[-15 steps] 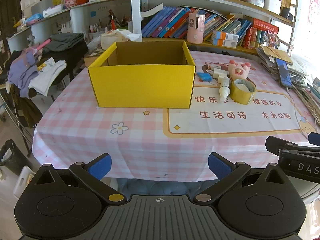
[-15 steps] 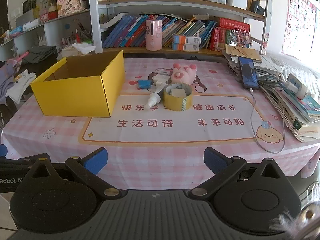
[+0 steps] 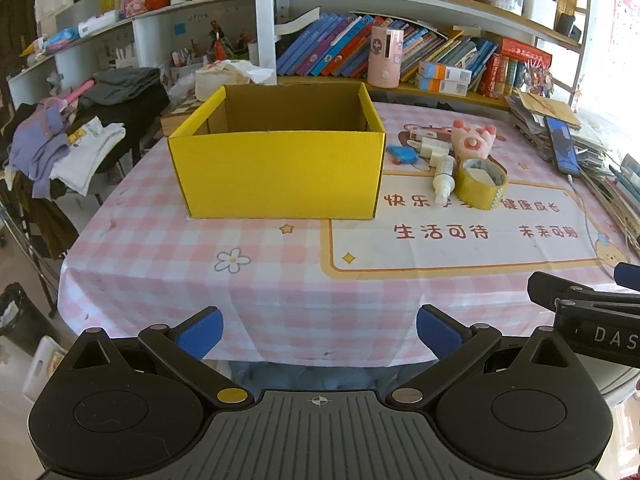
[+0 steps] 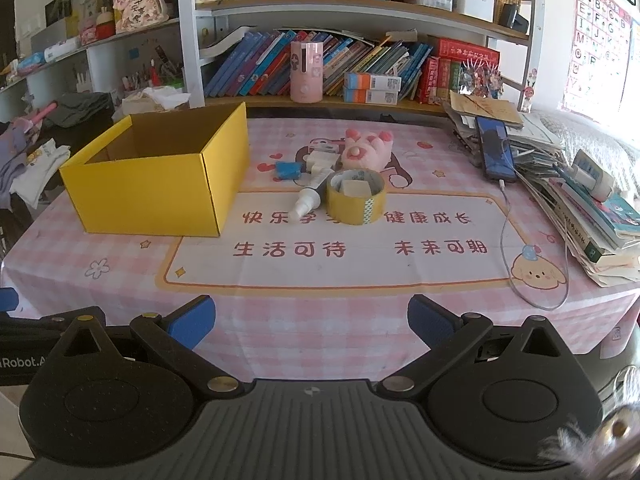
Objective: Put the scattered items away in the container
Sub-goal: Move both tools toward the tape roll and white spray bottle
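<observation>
Two grippers hung over the near table edge — the left gripper (image 3: 319, 332) and right gripper (image 4: 311, 322), both spread wide and empty. Just right of the open yellow box (image 4: 160, 184), the white bottle (image 4: 308, 200) lay flat, its cap pointing toward the camera, touching the upright yellow tape roll (image 4: 355, 204).

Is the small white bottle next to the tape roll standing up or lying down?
Lying down. The white bottle rests on its side on the tablecloth, touching the yellow tape roll, cap end toward the camera.
</observation>
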A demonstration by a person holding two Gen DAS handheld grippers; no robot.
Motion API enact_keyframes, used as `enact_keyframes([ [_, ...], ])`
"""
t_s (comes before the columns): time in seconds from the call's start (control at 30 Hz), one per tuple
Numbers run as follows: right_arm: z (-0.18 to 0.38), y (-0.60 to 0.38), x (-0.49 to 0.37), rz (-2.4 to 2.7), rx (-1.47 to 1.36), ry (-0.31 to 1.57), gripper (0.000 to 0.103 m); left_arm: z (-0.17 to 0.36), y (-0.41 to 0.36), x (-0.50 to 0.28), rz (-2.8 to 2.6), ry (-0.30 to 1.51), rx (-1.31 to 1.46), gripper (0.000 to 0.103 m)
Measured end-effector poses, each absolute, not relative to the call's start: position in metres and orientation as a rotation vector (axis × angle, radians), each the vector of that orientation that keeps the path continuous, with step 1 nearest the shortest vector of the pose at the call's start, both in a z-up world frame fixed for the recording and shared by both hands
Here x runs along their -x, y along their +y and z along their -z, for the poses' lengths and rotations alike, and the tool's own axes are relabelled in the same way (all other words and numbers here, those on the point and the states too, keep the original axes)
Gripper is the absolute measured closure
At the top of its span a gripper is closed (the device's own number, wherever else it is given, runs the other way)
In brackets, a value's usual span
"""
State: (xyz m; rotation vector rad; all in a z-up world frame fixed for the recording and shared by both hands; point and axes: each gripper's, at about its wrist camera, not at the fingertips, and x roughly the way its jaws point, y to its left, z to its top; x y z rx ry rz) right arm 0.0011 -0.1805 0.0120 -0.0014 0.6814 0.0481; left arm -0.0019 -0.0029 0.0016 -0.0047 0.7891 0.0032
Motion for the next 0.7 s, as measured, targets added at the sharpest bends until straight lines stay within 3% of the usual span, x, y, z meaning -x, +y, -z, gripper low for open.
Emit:
enact_keyframes([
  [0.7, -0.012, -0.195, -0.022, -0.082, -0.002, 0.674, 0.000, -0.001, -0.014, -0.015, -0.006, 0.785, 0.018, 0.000],
])
